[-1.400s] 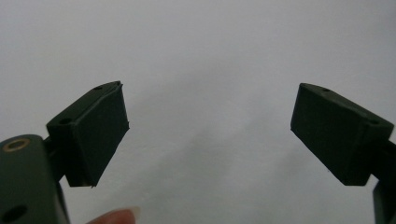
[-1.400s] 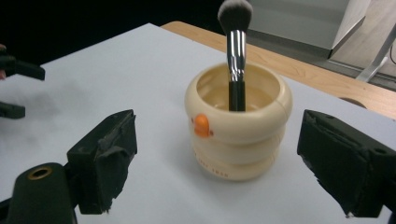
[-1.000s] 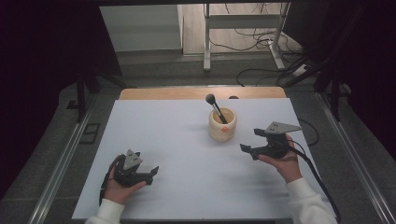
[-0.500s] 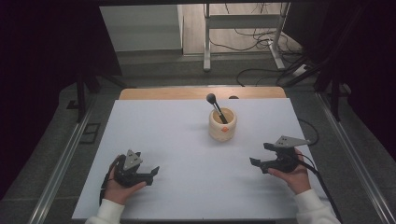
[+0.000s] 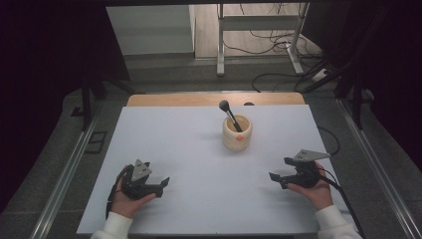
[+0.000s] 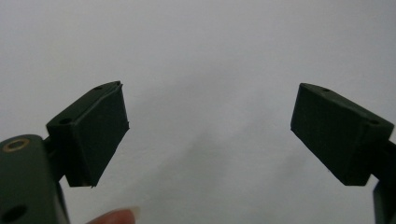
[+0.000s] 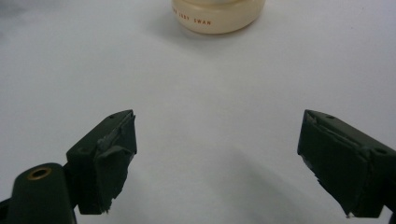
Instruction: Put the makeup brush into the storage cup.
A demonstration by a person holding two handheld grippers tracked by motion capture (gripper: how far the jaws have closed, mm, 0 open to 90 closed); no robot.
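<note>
cream jar (image 5: 237, 132) with the brush (image 5: 230, 114) is found up-left of the right claw (image 5: 279, 171), nearer than the left claw (image 5: 161, 184); both spread apart, empty.

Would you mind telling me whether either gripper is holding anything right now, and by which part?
Nothing is held: the left gripper and right gripper are both open and empty.

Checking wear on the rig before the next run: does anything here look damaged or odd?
The right gripper has frayed pads, with torn, ragged edges on both jaws. The left gripper has cleaner pads. The cream cup stands upright with the brush leaning inside; nothing is spilled.
</note>
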